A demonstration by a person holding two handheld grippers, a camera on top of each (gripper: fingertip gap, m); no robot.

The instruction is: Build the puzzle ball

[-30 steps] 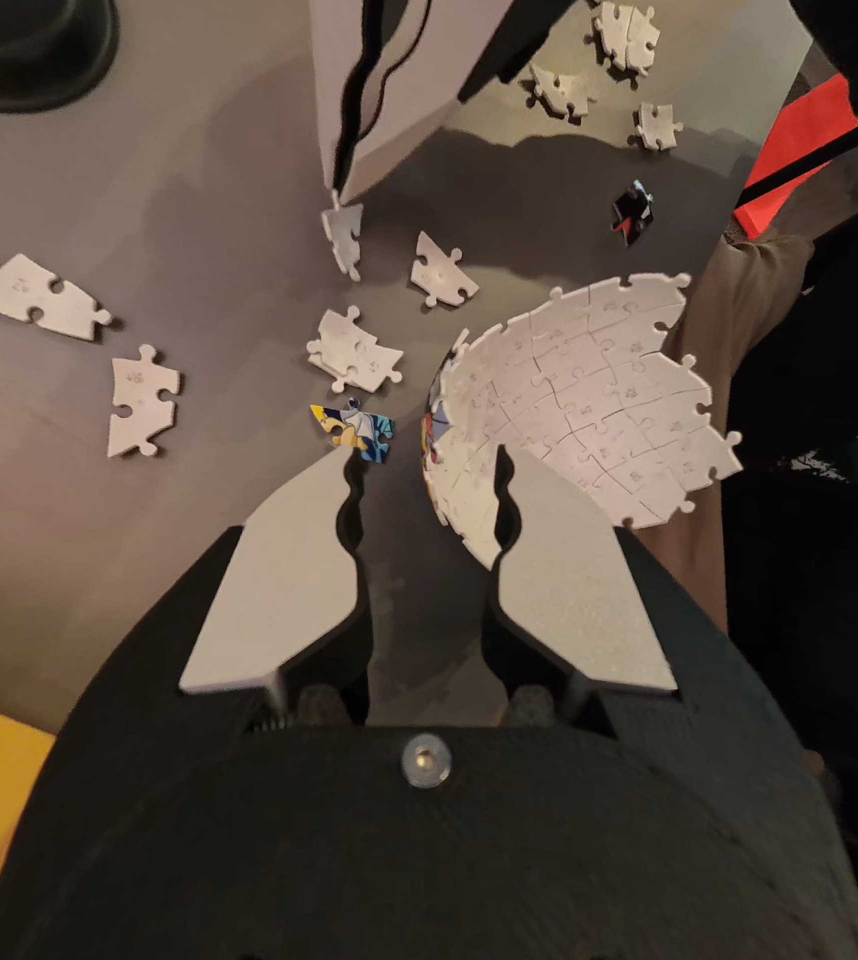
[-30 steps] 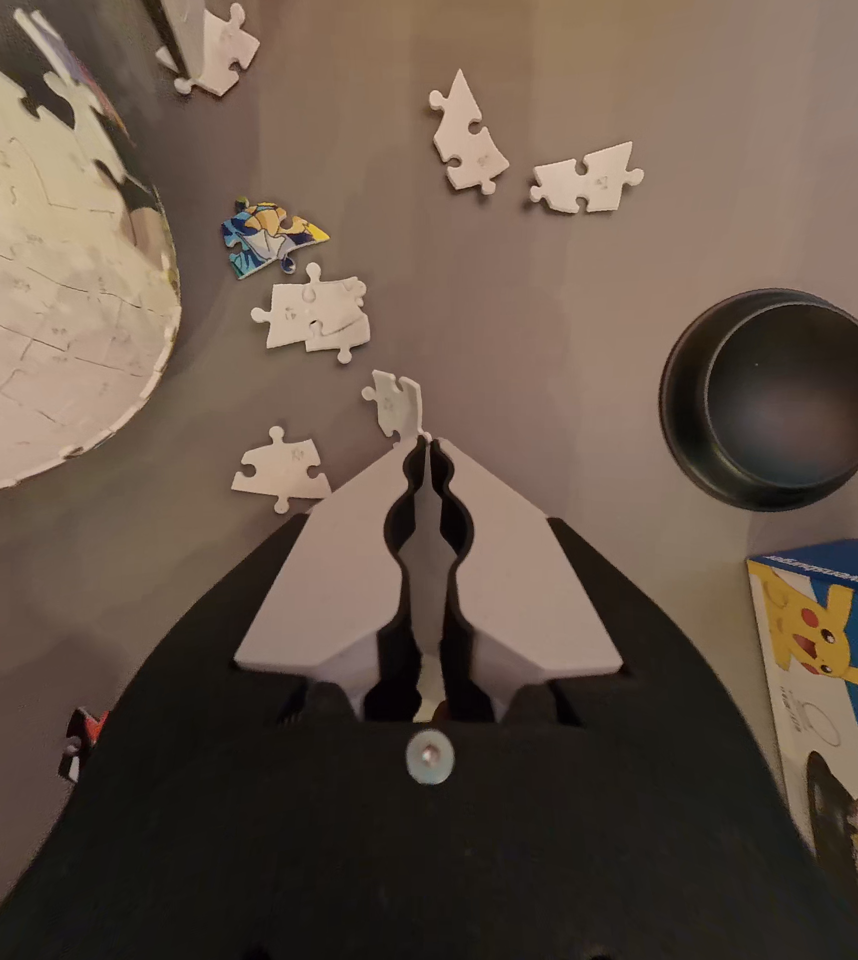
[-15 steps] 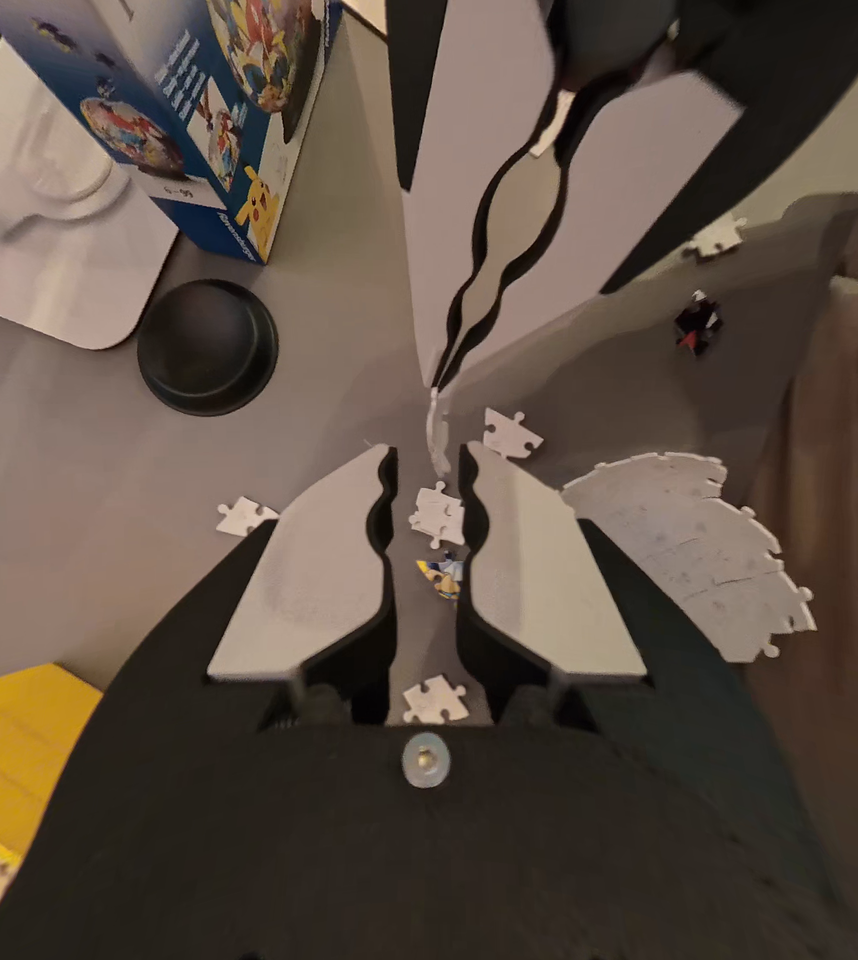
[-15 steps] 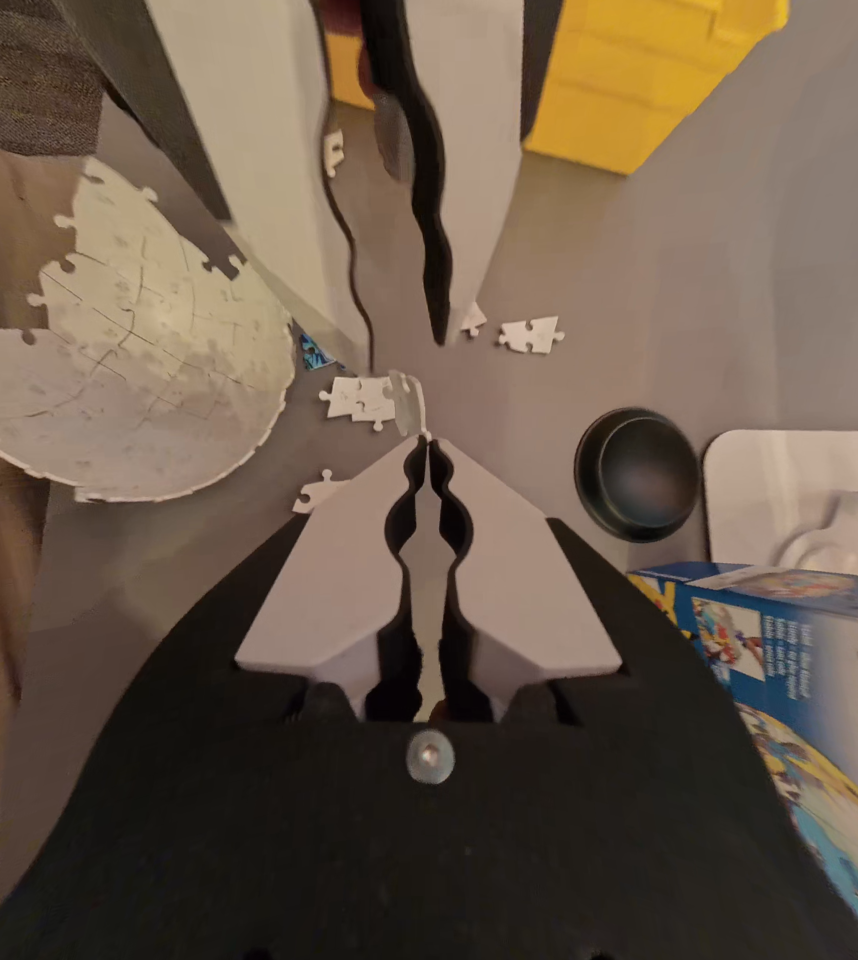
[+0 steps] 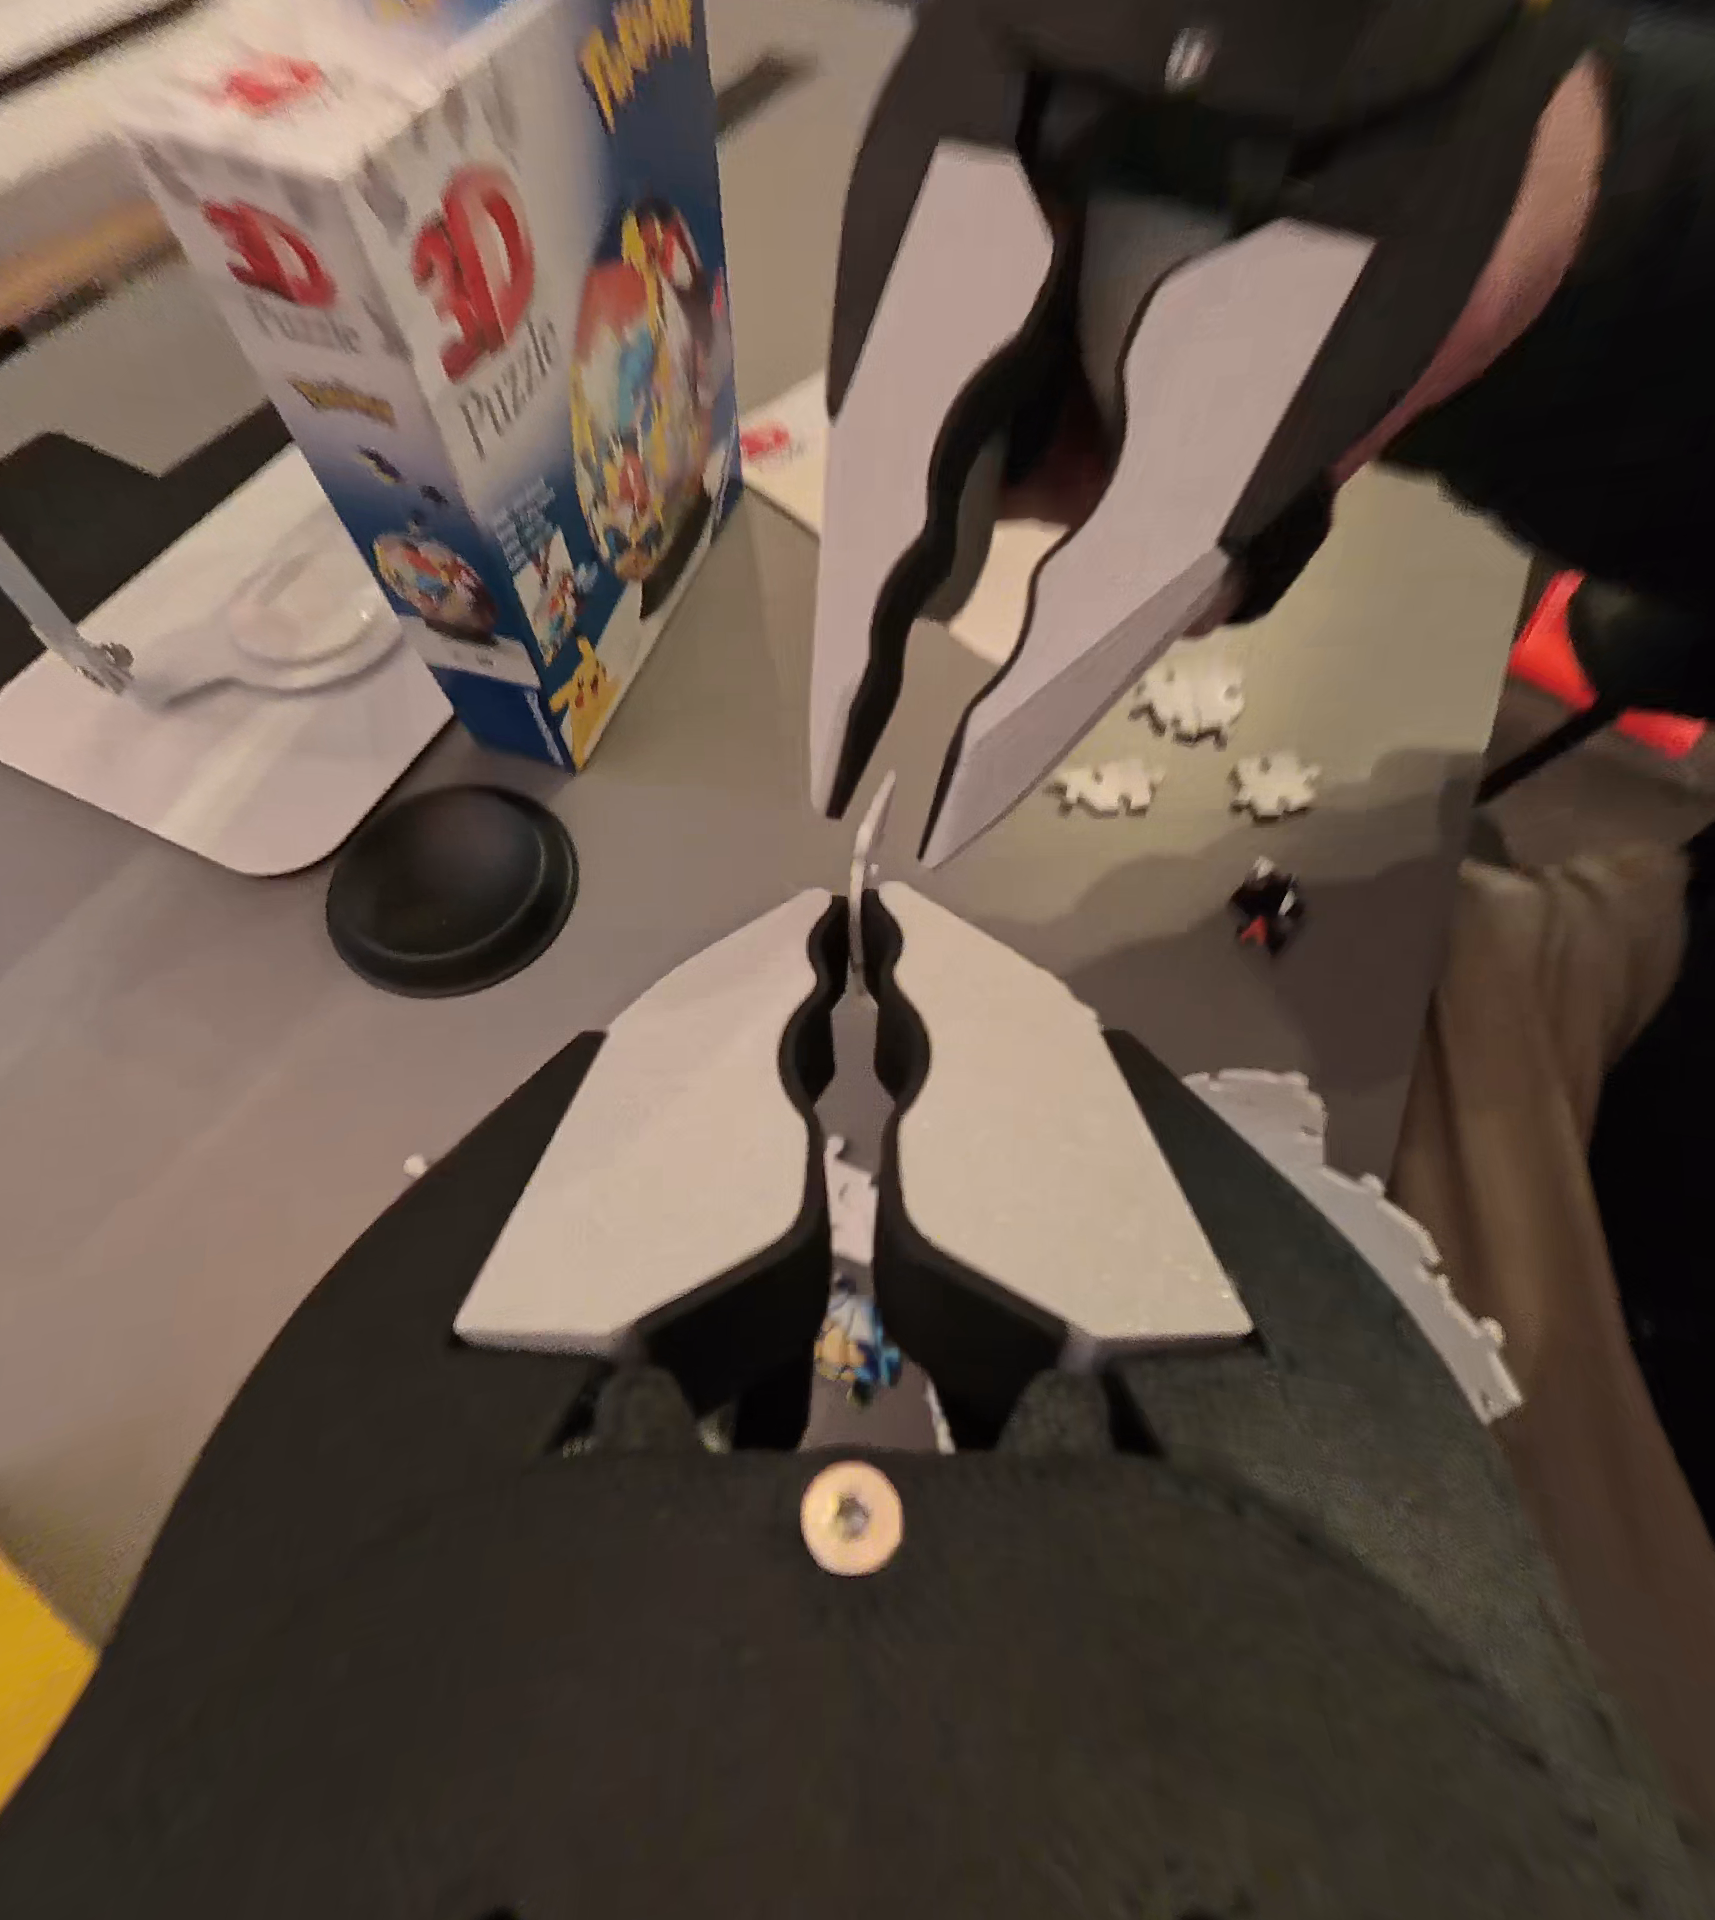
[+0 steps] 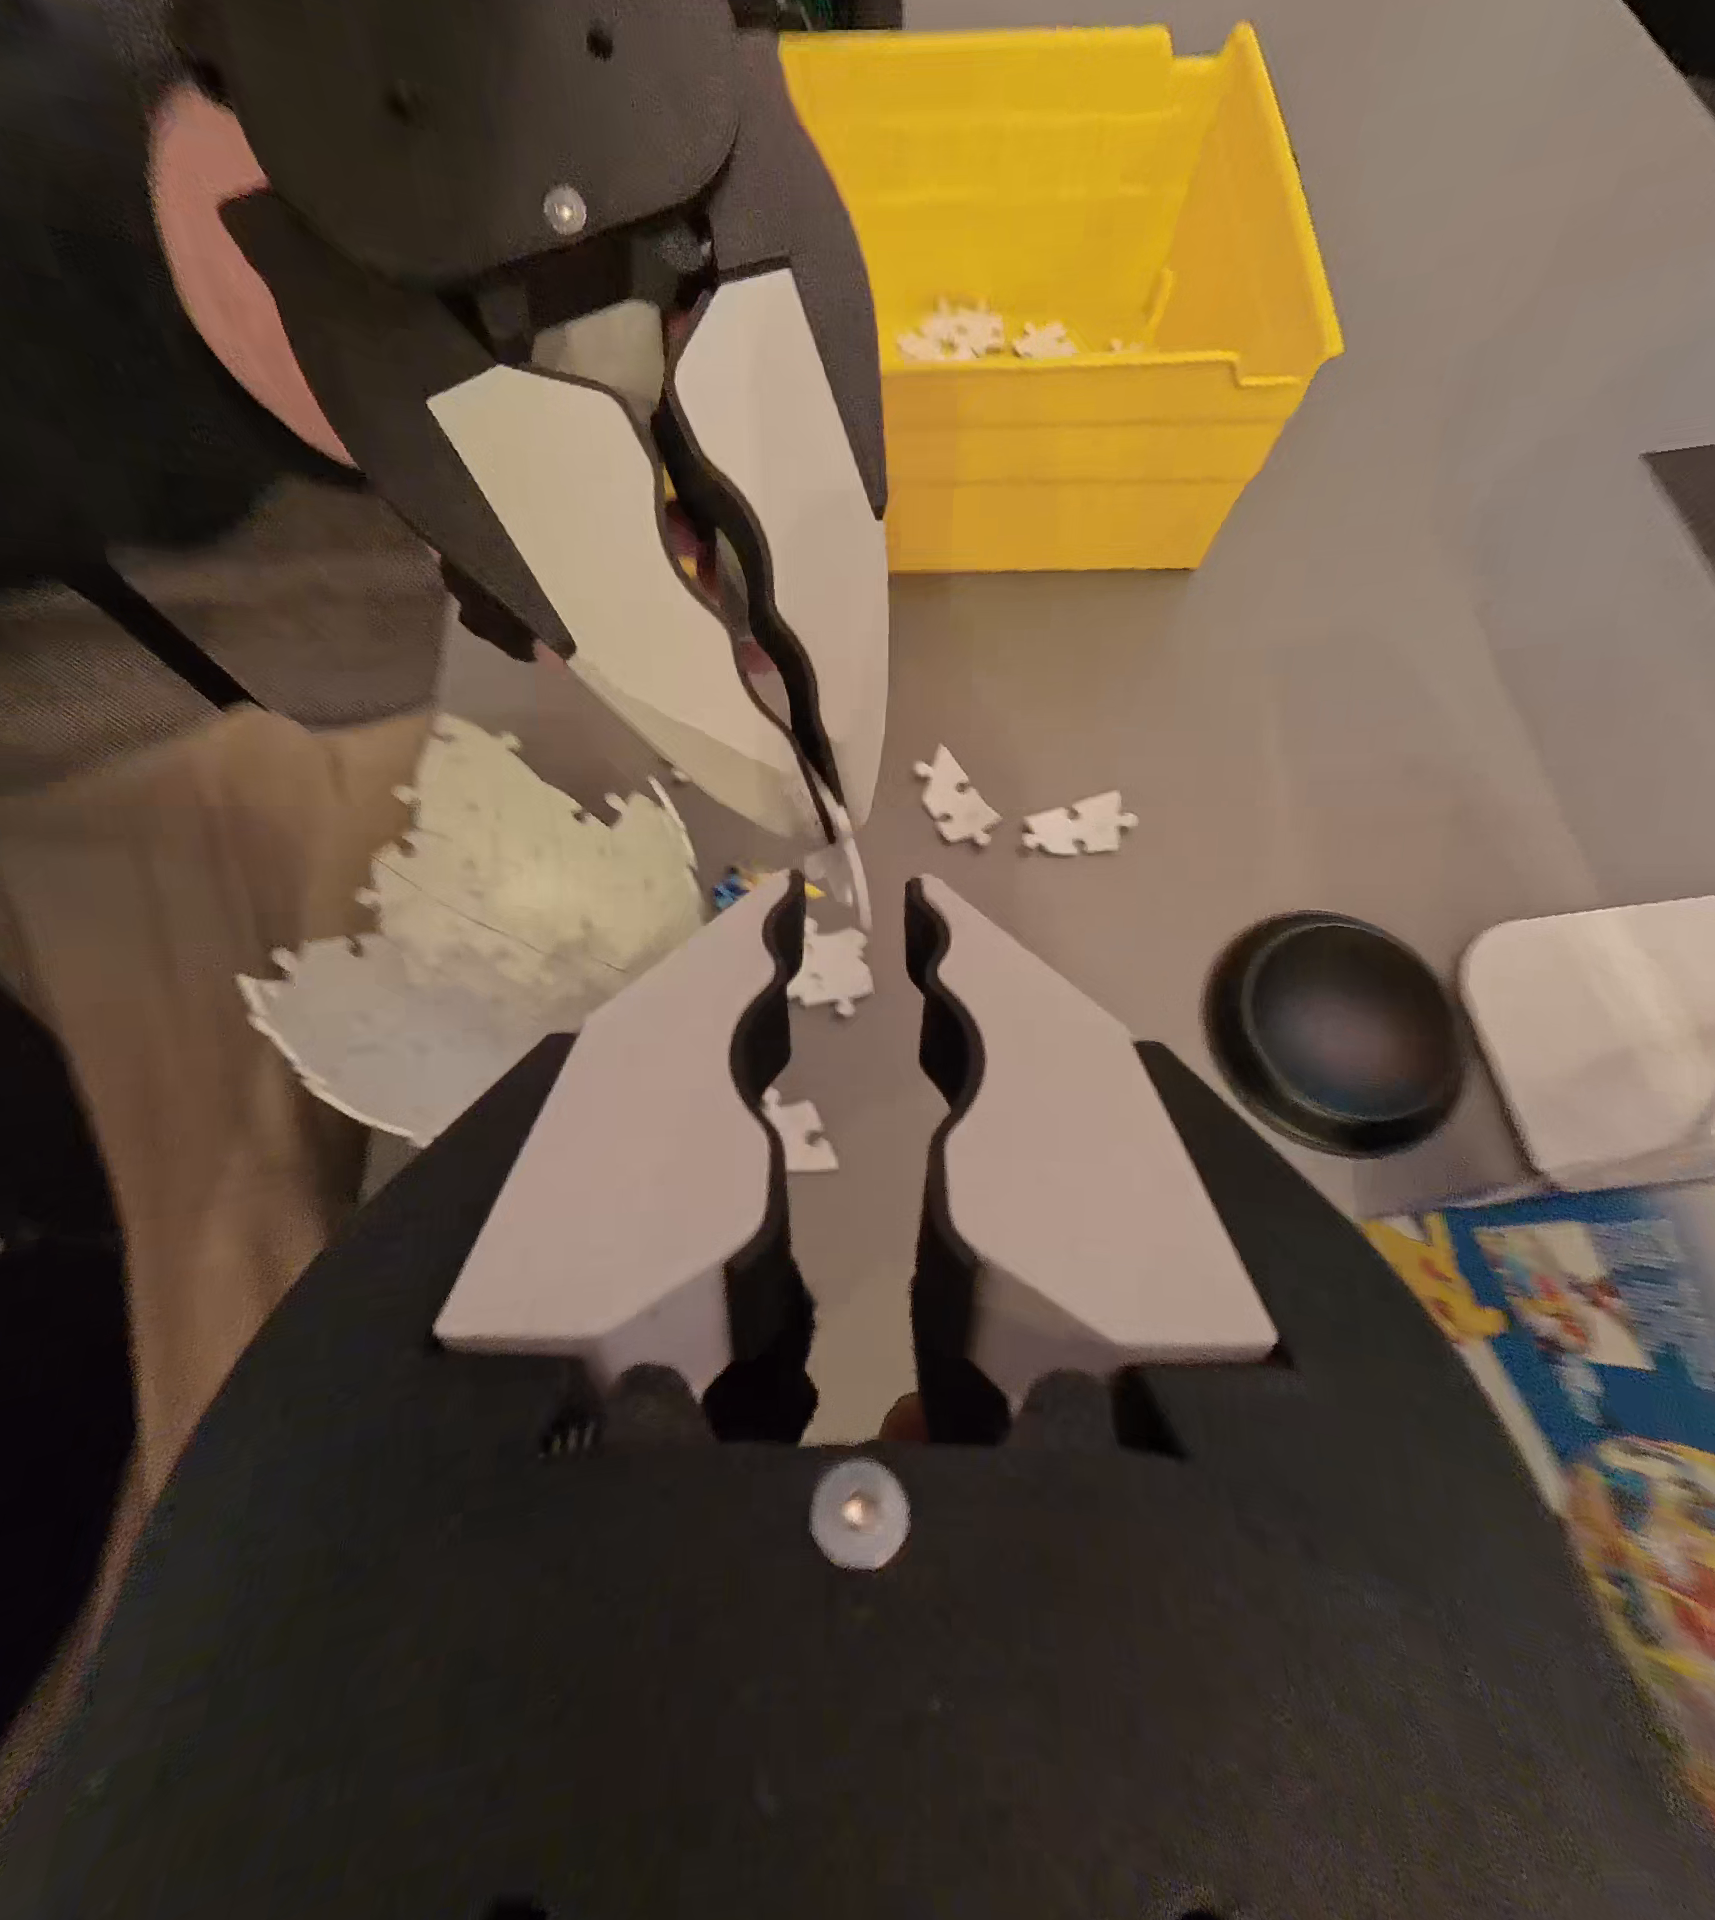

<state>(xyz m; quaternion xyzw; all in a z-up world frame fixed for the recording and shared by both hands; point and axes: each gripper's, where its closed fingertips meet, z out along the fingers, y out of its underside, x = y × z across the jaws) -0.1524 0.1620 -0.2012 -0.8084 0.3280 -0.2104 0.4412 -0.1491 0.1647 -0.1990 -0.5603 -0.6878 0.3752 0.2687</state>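
A white puzzle piece [image 5: 869, 862] stands on edge above the grey table, pinched in my left gripper [image 5: 858, 902], which is shut on it. My right gripper [image 6: 853, 881] is open, its tips on either side of the same piece [image 6: 845, 873] without pinching it. The two grippers meet tip to tip: the right one [image 5: 879, 836] shows from above in the left wrist view, the left one [image 6: 832, 821] in the right wrist view. The half-built puzzle ball [image 6: 520, 914], a white shell with its hollow side up, lies at the table edge [image 5: 1352, 1247].
Loose white pieces [image 6: 957, 800] [image 5: 1185, 696] and a coloured piece [image 5: 853, 1351] lie on the table. A black round stand [image 6: 1336, 1039] [image 5: 453, 894], the puzzle box [image 5: 541, 416], a white base plate [image 5: 209, 727] and a yellow bin [image 6: 1092, 436] with pieces surround the area. My left and right fingertips are right by each other. Left tips and right tips are each some 20 centimeters from the half-built puzzle ball [image 6: 520, 914].
Both grippers rose from the table and met. The piece went from the right gripper to the left: the left shut on it and the right opened.
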